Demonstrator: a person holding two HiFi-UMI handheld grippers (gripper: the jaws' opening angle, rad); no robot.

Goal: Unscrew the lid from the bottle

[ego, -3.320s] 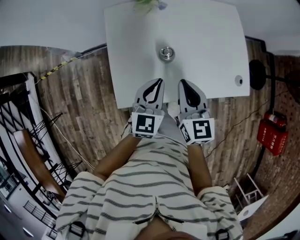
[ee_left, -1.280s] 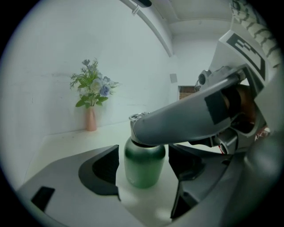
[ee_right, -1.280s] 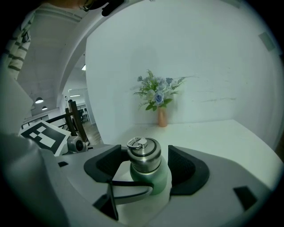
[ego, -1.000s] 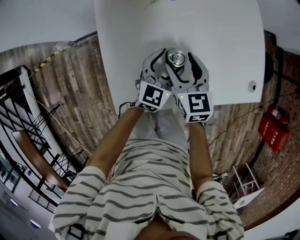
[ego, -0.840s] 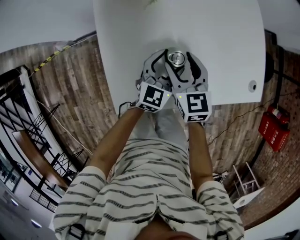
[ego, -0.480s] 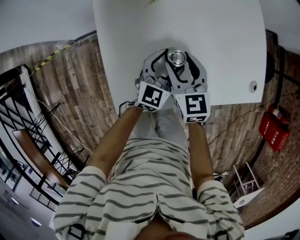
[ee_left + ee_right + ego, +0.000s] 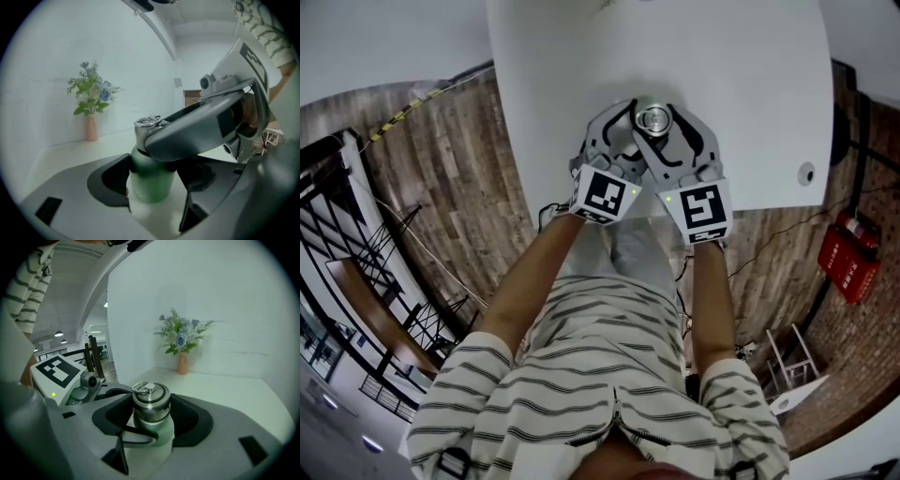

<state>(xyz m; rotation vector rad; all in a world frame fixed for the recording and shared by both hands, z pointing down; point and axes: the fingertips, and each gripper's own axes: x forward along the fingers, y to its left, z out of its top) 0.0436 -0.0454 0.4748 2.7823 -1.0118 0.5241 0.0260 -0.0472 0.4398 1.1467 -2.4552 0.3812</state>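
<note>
Nearest, at six o'clock in the head view, is the person's striped shirt (image 7: 600, 375), with both forearms reaching forward to the near edge of a white table (image 7: 741, 75). Just past that edge, at twelve o'clock from the person, a bottle (image 7: 150, 185) stands upright with both tools around it. The left gripper (image 7: 152, 176) comes in from about seven o'clock and pinches the green body between its dark pads, below the neck. The right gripper (image 7: 151, 404) comes in from about five o'clock, higher up. Its jaws sit on either side of the steel lid (image 7: 151, 399) and have just been easing slightly wider with the lid between them; the pads look to be touching its side wall. A small ring (image 7: 143, 388) lies flat on top of the lid, and the lid looks fully seated on the neck. Farther off, near the table's far side, a pink vase (image 7: 182, 363) of blue flowers stands against the white wall, at about one o'clock from the bottle in the right gripper view. The bottle looks like rigid metal, so it should take a firm squeeze without denting or breaking, and it is probably fairly weighty for its size. Its painted body and brushed lid are smooth, so the pads may slip when twisting. The safest hold is likely low on the body with one tool and square around the lid's side wall with the other, not the loose ring.
</note>
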